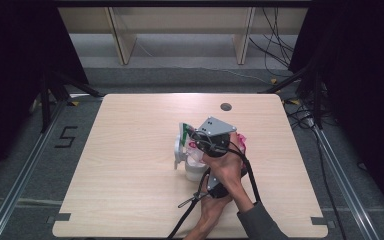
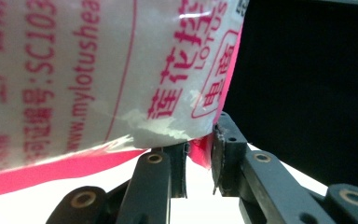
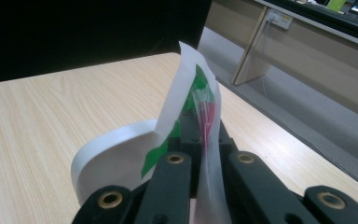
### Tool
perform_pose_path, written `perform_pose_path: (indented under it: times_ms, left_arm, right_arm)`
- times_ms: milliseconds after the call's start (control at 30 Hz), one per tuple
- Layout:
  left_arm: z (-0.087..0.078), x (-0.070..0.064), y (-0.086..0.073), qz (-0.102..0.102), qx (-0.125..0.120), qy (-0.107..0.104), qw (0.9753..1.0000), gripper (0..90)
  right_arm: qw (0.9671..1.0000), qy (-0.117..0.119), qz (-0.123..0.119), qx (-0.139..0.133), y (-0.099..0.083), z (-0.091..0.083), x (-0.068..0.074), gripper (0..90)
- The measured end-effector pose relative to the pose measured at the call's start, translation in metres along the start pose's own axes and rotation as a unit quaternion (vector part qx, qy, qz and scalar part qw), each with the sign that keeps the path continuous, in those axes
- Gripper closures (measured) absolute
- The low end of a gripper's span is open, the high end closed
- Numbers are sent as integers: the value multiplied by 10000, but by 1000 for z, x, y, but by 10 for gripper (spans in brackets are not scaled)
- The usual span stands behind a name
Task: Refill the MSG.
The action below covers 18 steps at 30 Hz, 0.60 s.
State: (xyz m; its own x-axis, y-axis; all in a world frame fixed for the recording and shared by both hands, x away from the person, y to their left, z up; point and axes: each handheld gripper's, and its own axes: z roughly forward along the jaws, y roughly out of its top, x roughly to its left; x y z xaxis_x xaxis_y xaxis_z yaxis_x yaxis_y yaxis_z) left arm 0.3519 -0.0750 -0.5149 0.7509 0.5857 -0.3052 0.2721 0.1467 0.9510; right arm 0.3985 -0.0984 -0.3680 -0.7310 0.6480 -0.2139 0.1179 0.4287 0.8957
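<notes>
Near the table's (image 1: 130,165) middle: both your grippers clamped on packaging.

Your left gripper (image 2: 199,156) has its jaws nearly together, pinching the pink bottom edge of a white plastic bag (image 2: 98,74) printed with pink lettering. Your right gripper (image 3: 200,140) is closed on a thin white wrapper (image 3: 191,93) with green and red print, which stands upright between its jaws. Just behind it curves a white rim (image 3: 102,144). From above, your hands overlap and the packaging sits bunched beside them.

We find the table (image 1: 130,150) bare and passable left, right and beyond, only the white cup (image 1: 192,167) and pink-printed bag (image 1: 241,145) crowding the near middle.
</notes>
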Motion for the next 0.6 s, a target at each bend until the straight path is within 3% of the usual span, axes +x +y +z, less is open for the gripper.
perform_pose_path:
  times_ms: [67,200,233,267,300,333,367,400,467,500,533,567,600]
  left_arm:
    - [0,0,0,18,-10,4,10000,772]
    - [0,0,0,-6,13,-4,10000,773]
    - [0,0,0,-1,12,4,10000,772]
    - [-1,0,0,25,40,25,10000,772]
    - [-3,1,1,103,195,118,9997,773]
    - [-3,2,1,142,227,99,9996,773]
    - [-4,1,2,117,214,115,9996,773]
    - [-1,1,1,46,47,71,10000,772]
    - [-3,1,1,93,123,117,9998,772]
    - [-1,1,-1,2,-2,-11,10000,773]
    - [-1,1,-1,-9,1,-1,10000,773]
    - [-1,0,0,-8,13,24,10000,773]
    - [-4,0,1,68,179,135,9997,772]
  right_arm:
    - [9999,-38,-114,-21,0,0,-1,897]
    - [10000,22,22,-11,0,0,0,897]
    - [9999,14,150,67,-1,0,2,897]
    - [9998,33,159,109,-1,0,2,897]
    - [10000,-16,9,15,0,0,1,897]
    - [9999,18,119,51,0,-1,2,897]
    - [9999,63,71,64,0,-1,2,897]
    - [9999,27,117,53,0,-1,3,897]
    - [9999,49,120,84,0,0,4,897]
    - [10000,-6,39,35,0,1,2,897]
    - [10000,15,41,33,0,1,2,897]
    - [10000,9,31,25,0,0,1,897]
    - [10000,-9,54,-2,0,0,1,897]
